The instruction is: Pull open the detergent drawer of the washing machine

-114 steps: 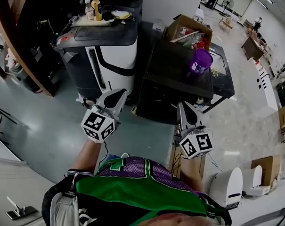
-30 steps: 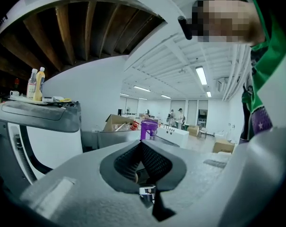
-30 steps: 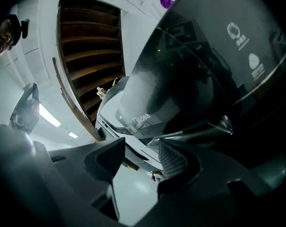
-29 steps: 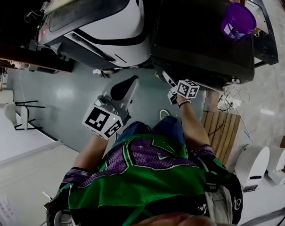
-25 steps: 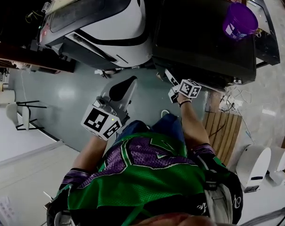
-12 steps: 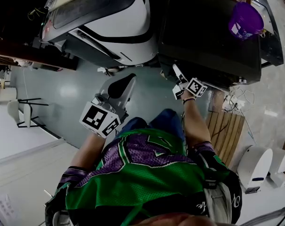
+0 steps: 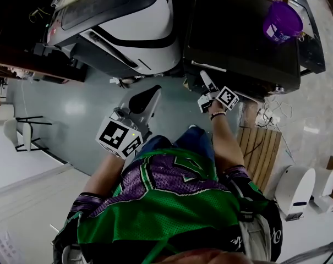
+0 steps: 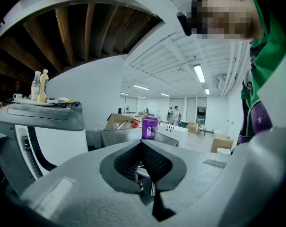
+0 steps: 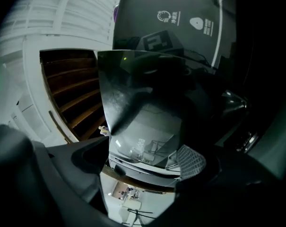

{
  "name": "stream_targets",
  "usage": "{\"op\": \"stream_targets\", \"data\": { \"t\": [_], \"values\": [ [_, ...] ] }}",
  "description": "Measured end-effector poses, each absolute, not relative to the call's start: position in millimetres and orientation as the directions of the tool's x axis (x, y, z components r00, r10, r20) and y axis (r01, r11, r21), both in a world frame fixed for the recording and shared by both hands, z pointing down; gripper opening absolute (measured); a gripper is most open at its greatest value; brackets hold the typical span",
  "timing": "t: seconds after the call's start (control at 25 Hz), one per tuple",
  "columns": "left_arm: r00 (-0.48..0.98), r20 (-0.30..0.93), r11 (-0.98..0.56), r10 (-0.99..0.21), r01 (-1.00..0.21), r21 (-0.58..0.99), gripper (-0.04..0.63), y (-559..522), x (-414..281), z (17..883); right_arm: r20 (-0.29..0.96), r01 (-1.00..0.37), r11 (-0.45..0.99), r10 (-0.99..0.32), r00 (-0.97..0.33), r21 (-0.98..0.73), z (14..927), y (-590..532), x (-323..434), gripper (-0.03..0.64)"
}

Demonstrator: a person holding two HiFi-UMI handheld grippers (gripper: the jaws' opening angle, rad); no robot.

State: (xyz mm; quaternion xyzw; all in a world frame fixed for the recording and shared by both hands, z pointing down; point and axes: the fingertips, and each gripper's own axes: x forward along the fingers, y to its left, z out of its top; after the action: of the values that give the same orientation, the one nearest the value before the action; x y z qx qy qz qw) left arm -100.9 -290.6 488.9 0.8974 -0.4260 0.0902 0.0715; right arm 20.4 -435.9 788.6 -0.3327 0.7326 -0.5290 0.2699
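Note:
The black washing machine (image 7: 238,37) stands ahead of me, seen from above. My right gripper (image 7: 206,88) is level at the machine's upper front corner. In the right gripper view the glossy dark drawer front (image 9: 143,117) fills the gap between the jaws of the right gripper (image 9: 145,161). The jaws are opening, and the ribbed pad (image 9: 190,161) stands just beside the drawer's edge without pressing on it. My left gripper (image 7: 147,99) hangs over the floor in front of the machines. Seen in its own view, the left gripper (image 8: 143,151) is shut on nothing.
A white and black machine (image 7: 127,21) stands left of the washer, with bottles (image 8: 39,85) on top. A purple cup (image 7: 282,22) and a cardboard box (image 8: 120,122) sit on the washer. Cables (image 7: 273,114) and wooden slats (image 7: 260,147) lie at the right.
The right gripper has rolled at the washer's front and moved slightly up. The left gripper has drifted a little to the right.

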Motion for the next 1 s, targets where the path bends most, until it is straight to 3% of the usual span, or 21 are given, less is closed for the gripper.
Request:
{"op": "stream_targets", "data": {
  "t": [0.36,1.0],
  "values": [
    [0.622,0.191,-0.617,-0.760,-0.782,0.090,0.017,-286,-101,483,0.000,-0.022,0.013,-0.858,-0.513,-1.000,789,-445,31,0.457],
    [0.609,0.117,-0.598,-0.784,-0.793,0.115,0.017,-285,-111,465,0.064,-0.023,-0.062,-0.825,-0.561,-0.998,793,-414,27,0.448]
  ]
}}
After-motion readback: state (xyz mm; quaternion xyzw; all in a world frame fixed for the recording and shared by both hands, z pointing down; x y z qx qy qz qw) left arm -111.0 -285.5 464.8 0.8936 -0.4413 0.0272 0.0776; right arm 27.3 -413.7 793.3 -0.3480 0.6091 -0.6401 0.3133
